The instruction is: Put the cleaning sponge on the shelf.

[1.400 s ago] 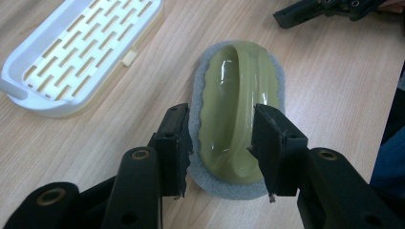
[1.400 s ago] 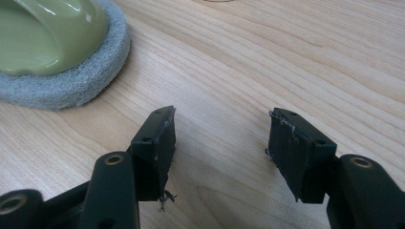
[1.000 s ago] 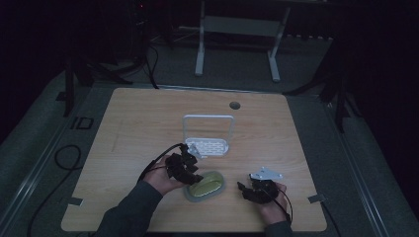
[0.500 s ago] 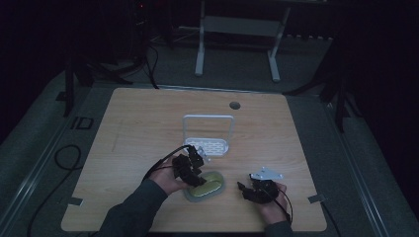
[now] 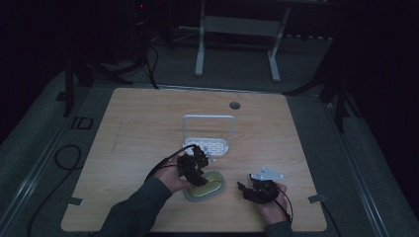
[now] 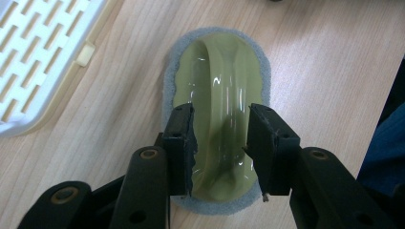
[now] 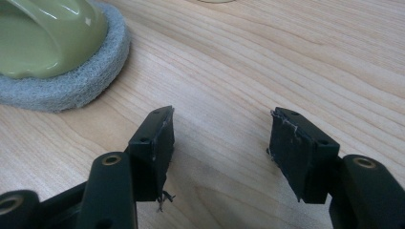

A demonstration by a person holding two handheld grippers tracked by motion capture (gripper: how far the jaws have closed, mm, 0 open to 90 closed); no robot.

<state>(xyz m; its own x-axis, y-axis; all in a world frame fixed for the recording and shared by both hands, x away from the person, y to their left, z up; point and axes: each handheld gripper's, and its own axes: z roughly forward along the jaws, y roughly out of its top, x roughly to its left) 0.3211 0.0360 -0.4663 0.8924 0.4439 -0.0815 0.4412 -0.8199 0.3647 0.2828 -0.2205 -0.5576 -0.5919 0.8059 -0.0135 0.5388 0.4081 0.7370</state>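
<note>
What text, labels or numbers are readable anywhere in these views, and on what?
"ID": dark marking on the grey floor left of the wooden table; only a tentative read.
No print on the green-handled scrubbing pad, the white slotted tray, the left gripper or the right gripper.

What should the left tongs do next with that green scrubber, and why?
Probably close a little further onto the raised handle. The left tongs have just been closing and straddle the glossy ridge of the green scrubber, which lies flat on the table, but small gaps seem to remain beside the pads. The right tongs stand open over bare wood.
</note>
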